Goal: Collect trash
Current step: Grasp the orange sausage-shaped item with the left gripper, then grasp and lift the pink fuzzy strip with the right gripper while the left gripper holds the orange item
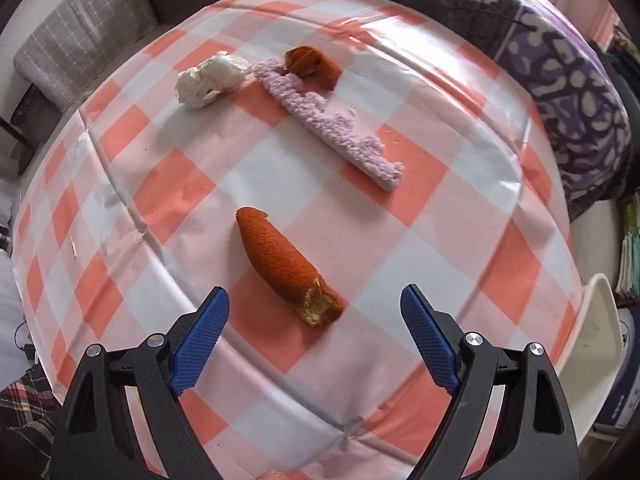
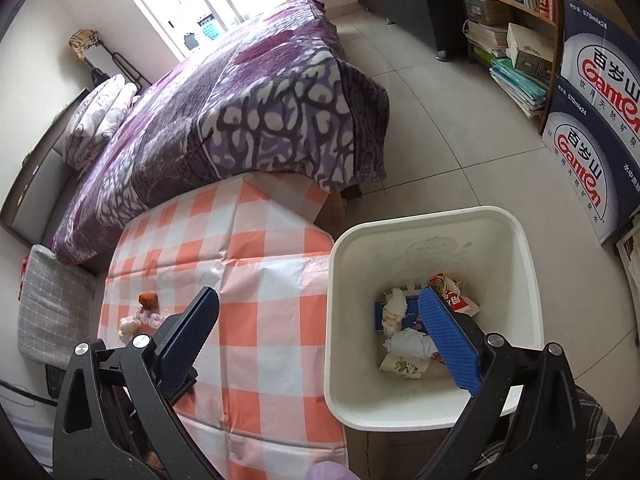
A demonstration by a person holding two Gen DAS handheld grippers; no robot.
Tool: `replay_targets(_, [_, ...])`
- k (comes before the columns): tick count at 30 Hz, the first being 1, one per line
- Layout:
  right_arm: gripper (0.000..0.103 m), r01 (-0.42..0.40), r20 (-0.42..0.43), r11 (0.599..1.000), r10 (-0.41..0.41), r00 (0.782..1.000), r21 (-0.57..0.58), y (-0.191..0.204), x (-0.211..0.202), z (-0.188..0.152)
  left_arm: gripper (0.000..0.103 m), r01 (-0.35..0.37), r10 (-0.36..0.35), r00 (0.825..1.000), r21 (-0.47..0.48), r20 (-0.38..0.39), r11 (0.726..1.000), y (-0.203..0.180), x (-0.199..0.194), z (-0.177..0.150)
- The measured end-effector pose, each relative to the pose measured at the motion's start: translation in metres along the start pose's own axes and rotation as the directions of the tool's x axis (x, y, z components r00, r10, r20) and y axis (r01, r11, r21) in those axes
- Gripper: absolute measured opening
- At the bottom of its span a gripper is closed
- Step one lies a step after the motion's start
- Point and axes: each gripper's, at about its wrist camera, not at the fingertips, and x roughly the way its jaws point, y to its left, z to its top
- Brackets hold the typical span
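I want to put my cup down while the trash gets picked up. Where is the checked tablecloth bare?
Bare: the wide stretch of tablecloth between the trash and the white bin, and the near edge behind the long orange peel. Crowded: the far side, where tissue wad, purple cloth strip and small peel cluster.

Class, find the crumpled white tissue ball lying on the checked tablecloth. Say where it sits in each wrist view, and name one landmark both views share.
Left wrist view: the crumpled white tissue ball lies upper left, beside the lilac fuzzy cloth strip.
Right wrist view: it is small at lower left, just left of the near finger.
Shared landmark: the orange-and-white checked tablecloth.
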Motion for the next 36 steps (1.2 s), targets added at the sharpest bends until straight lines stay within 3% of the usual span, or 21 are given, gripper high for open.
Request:
replay_targets(5, [0.096, 0.019, -0.028, 0.999, -0.02, 0.999, -0.037, 0.01, 0.01, -0.004, 0.073, -0.003, 0.003, 1.0, -0.034, -0.017, 0.999, 0.012, 0.014, 0.007])
replay_targets(7, [0.096, 0.021, -0.037, 0.999, -0.023, 0.999, -0.04, 0.017, 0.014, -0.006, 0.061, 0.003, -0.003, 1.0, -0.01, 0.006, 1.0, 0.013, 0.012, 0.008])
replay_targets(9, [0.096, 0.019, -0.041, 0.999, -0.021, 0.999, -0.05, 0.023, 0.018, -0.008, 0.036, 0.02, -0.02, 1.0, 0.029, 0.02, 0.999, 0.015, 0.008, 0.006])
replay_targets(13, [0.096, 0.018, -0.043, 0.993, -0.024, 0.999, -0.118, 0.047, 0.027, -0.018, 0.032, 0.081, -0.082, 0.997, 0.061, 0.003, 0.995, 0.031, 0.005, 0.004])
replay_targets(17, [0.096, 0.038, -0.034, 0.962, -0.049, 0.998, -0.27, 0.082, 0.045, -0.034, 0.028, 0.111, -0.111, 0.994, 0.011, 0.004, 0.994, 0.072, -0.005, 0.011])
replay_targets(21, [0.096, 0.032, -0.022, 0.872, -0.048, 0.999, -0.488, 0.132, 0.068, -0.05, 0.028, 0.088, -0.085, 0.991, -0.02, 0.099, 0.996, 0.129, -0.038, 0.037])
replay_targets(24, [0.096, -0.077, -0.073, 0.773, 0.04, 0.997, -0.63, 0.181, 0.088, -0.062, 0.028, 0.101, -0.089, 0.981, -0.063, 0.173, 0.993, 0.174, -0.068, 0.054])
replay_targets(28, [0.095, -0.153, -0.133, 0.632, 0.079, 0.988, -0.76, 0.239, 0.116, -0.078, 0.028, 0.166, -0.144, 0.96, -0.072, 0.238, 0.984, 0.202, -0.095, 0.066])
replay_targets(31, [0.086, -0.183, -0.187, 0.537, 0.049, 0.981, -0.824, 0.272, 0.143, -0.094, 0.028, 0.178, -0.158, 0.95, -0.055, 0.268, 0.982, 0.209, -0.106, 0.069])
replay_targets(35, [0.073, -0.207, -0.23, 0.498, 0.014, 0.973, -0.842, 0.287, 0.166, -0.108, 0.028, 0.251, -0.228, 0.944, -0.069, 0.239, 0.966, 0.215, -0.106, 0.071])
replay_targets(36, [0.065, -0.221, -0.249, 0.5, 0.011, 0.968, -0.838, 0.287, 0.169, -0.111, 0.028, 0.253, -0.23, 0.943, -0.067, 0.241, 0.965, 0.215, -0.107, 0.072])
